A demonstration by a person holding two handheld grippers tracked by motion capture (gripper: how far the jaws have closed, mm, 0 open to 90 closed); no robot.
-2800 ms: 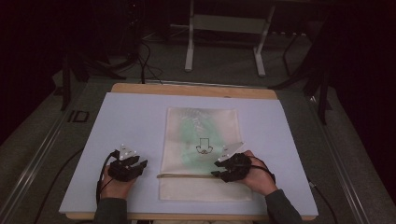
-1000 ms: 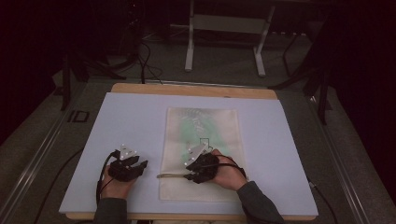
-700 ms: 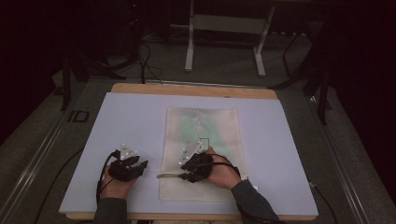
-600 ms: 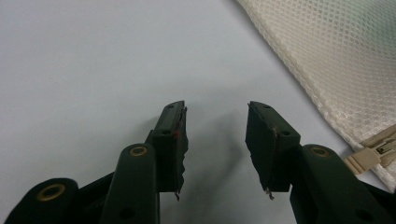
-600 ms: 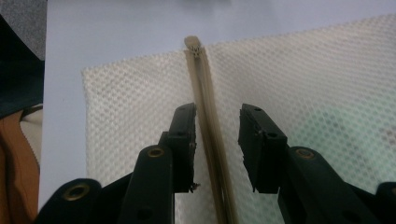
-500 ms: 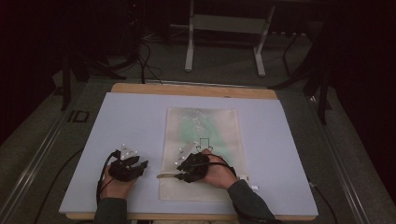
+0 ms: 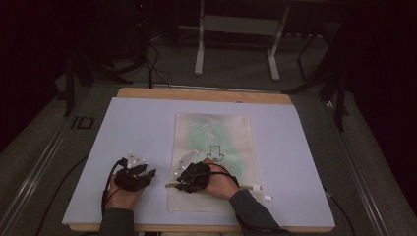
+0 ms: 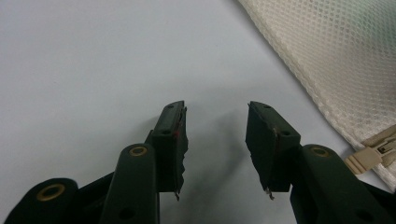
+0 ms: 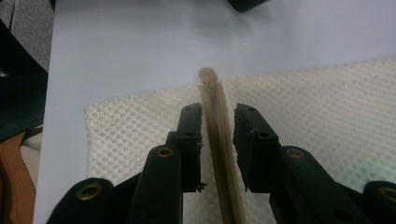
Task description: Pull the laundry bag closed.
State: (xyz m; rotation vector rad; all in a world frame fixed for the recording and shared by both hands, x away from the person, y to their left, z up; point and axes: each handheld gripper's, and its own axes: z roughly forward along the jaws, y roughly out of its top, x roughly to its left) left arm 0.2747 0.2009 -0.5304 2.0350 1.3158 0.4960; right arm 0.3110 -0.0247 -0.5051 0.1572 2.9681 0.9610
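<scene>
Mesh bag (image 7: 216,147) lies flat on the pale table sheet (image 7: 305,147), roughly at the centre, its zipper band (image 9: 219,140) running across the near part. The right gripper (image 7: 183,183) sits over the bag's 7 o'clock corner, its jaws a little apart on either side of the raised zipper band, not pinching it as far as the right gripper view shows. The left gripper (image 7: 142,174) rests on bare sheet at the bag's 8 o'clock, jaws spread wide and empty, a zipper pull (image 8: 369,158) just beside its right jaw. A metal stand (image 7: 236,34) rises on the floor at 12 o'clock beyond the table.
</scene>
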